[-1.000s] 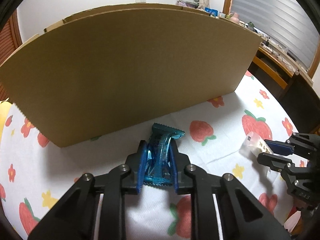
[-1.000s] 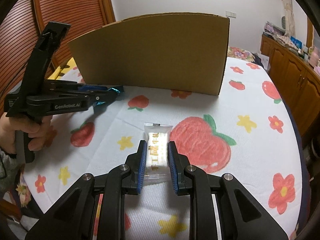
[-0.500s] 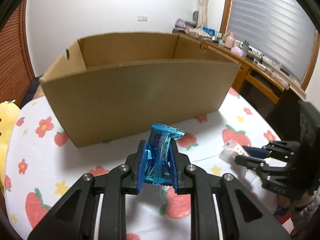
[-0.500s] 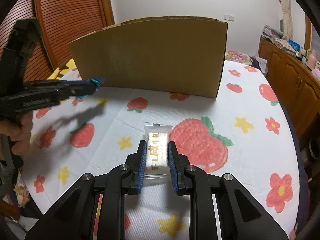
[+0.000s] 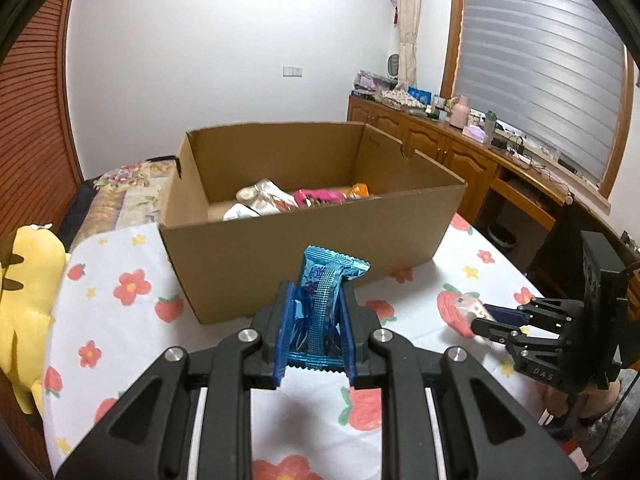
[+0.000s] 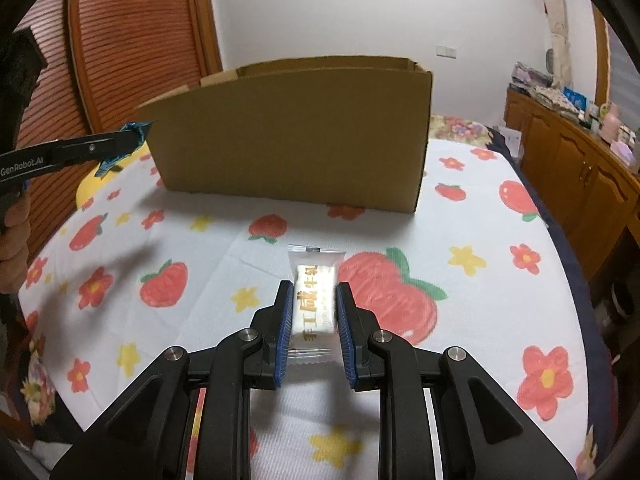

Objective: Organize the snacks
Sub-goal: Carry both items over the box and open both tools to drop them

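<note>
My left gripper (image 5: 316,320) is shut on a blue foil snack packet (image 5: 324,300) and holds it high above the table, in front of the open cardboard box (image 5: 304,256). Several snack packets (image 5: 288,200) lie inside the box. My right gripper (image 6: 312,320) is shut on a white snack packet (image 6: 314,288) low over the tablecloth. The right gripper also shows in the left wrist view (image 5: 480,320). The left gripper with the blue packet shows in the right wrist view (image 6: 128,138), left of the box (image 6: 296,152).
The table has a white cloth with strawberries and flowers (image 6: 500,280). A yellow plush toy (image 5: 24,296) sits at the table's left edge. A wooden sideboard with clutter (image 5: 460,140) runs along the right wall. A wooden slatted door (image 6: 140,40) stands behind the box.
My left gripper has risen with the blue packet, so the box's inside and its snacks have come into view. The right gripper has stayed almost still, holding the white packet.
</note>
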A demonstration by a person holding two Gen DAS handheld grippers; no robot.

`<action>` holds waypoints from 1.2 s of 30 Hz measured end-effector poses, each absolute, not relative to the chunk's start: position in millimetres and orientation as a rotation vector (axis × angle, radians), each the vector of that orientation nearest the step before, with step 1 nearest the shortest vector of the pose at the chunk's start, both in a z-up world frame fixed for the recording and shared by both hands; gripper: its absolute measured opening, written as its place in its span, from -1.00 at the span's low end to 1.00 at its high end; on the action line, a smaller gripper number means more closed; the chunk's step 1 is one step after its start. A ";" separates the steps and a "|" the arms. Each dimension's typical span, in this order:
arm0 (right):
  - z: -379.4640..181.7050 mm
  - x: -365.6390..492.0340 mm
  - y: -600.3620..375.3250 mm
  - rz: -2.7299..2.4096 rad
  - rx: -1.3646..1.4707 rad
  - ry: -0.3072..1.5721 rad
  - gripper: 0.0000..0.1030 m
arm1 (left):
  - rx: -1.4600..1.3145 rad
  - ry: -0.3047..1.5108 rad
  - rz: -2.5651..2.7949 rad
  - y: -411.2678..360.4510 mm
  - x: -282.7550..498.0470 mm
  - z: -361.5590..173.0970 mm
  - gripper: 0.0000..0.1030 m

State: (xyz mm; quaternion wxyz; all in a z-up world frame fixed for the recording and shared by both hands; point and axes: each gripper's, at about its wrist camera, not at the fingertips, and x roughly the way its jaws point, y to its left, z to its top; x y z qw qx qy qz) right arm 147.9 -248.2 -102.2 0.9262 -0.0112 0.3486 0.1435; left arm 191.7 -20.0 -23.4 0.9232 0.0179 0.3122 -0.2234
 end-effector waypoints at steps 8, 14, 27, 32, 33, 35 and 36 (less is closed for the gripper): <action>-52.1 156.6 -263.8 0.303 -0.021 0.631 -0.62 | 0.030 0.571 -0.451 -12.5 209.1 3.4 -0.64; -11.6 182.9 -256.0 0.332 -0.050 0.548 -0.62 | 0.022 0.549 -0.437 -13.7 240.3 9.1 -0.64; 0.0 266.2 -238.2 0.368 -0.058 0.514 -0.62 | -0.008 0.567 -0.430 -13.8 310.6 -7.5 -0.63; -11.5 291.1 -229.5 0.374 -0.066 0.535 -0.62 | -0.023 0.587 -0.441 -14.9 322.0 -20.7 -0.63; -14.6 294.1 -229.5 0.375 -0.064 0.541 -0.62 | -0.024 0.593 -0.441 -15.3 322.5 -23.2 -0.63; -19.4 298.5 -228.5 0.378 -0.059 0.549 -0.62 | -0.011 0.596 -0.434 -16.7 323.2 -26.5 -0.63; -21.9 301.4 -227.8 0.380 -0.055 0.553 -0.62 | -0.004 0.589 -0.431 -17.5 323.0 -26.2 -0.63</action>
